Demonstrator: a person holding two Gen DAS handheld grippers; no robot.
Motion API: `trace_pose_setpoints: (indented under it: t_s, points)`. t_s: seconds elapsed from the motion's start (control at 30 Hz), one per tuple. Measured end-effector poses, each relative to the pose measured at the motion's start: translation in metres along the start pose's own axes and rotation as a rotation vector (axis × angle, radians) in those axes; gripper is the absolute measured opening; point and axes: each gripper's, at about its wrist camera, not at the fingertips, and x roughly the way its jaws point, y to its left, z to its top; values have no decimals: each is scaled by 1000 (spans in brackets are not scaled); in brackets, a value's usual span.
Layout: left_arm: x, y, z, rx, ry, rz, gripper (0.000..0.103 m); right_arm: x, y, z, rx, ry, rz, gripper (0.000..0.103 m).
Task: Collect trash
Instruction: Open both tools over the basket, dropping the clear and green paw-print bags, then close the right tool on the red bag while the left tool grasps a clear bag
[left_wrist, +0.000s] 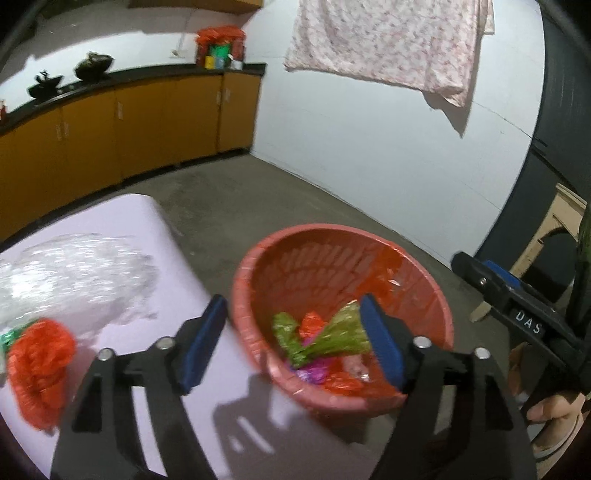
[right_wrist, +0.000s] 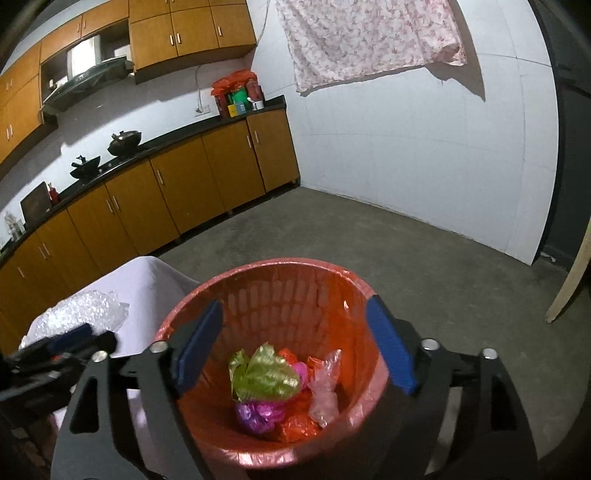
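Note:
A red trash basket (left_wrist: 424, 291) (right_wrist: 266, 280) with a red liner stands on the floor beside the table. It holds crumpled wrappers: green (left_wrist: 325, 338) (right_wrist: 264, 376), purple (right_wrist: 256, 415), orange and clear pink (right_wrist: 325, 387). On the table lie a crumpled orange bag (left_wrist: 38, 369) and a sheet of clear bubble wrap (left_wrist: 74, 280) (right_wrist: 85, 310). My left gripper (left_wrist: 291, 339) is open and empty over the table edge and the basket's near rim. My right gripper (right_wrist: 295, 350) is open and empty above the basket.
The table (left_wrist: 122, 218) has a pale lilac cloth. The right gripper's body (left_wrist: 517, 314) shows at the right of the left wrist view. Orange kitchen cabinets (right_wrist: 166, 192) run along the far wall, with a concrete floor (right_wrist: 369, 236) between. A floral cloth (left_wrist: 388, 40) hangs on the white wall.

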Motion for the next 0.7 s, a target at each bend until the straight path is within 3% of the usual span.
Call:
trace_pose_setpoints:
  t_s: [0.3,0.47,0.7]
  points:
    - [-66,42,-22,-33,-75,172,90,-11,34,-9,-42,-1,31,92]
    - [-106,78,-37,-84,-113,302,92,-17,75,-13,-83,9,103,92]
    - [-158,148,-67,-142,-123,545,92,-21,161,-28,-206,52,265,92]
